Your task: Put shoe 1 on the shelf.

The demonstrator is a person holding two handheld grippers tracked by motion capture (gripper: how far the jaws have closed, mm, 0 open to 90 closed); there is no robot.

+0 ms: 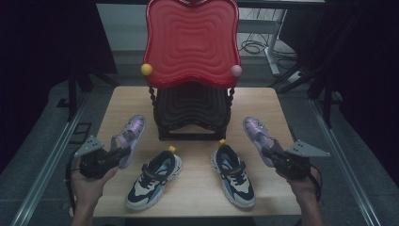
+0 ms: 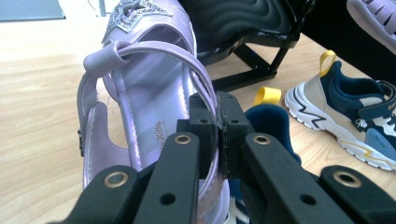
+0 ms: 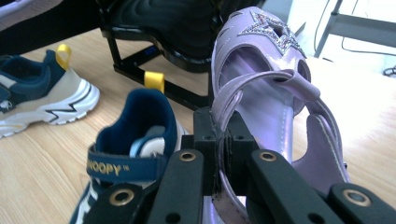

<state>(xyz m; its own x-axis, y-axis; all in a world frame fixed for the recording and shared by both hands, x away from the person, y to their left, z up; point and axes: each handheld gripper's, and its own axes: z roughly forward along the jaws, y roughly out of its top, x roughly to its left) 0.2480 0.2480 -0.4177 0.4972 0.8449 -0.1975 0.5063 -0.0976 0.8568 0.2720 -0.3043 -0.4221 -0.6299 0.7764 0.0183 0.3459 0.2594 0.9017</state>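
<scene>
Each purple sandal is pinched by a heel strap, the left sandal (image 1: 129,136) in the left tool (image 1: 123,151) and the right sandal (image 1: 258,134) in the right tool (image 1: 269,153), both hands palm-up over the desk (image 1: 197,188), flanking two sneakers.

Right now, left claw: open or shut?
Shut on the left purple sandal. In the left gripper view the left claw has its jaws pressed together on the sandal's heel strap, with no gap.
</scene>
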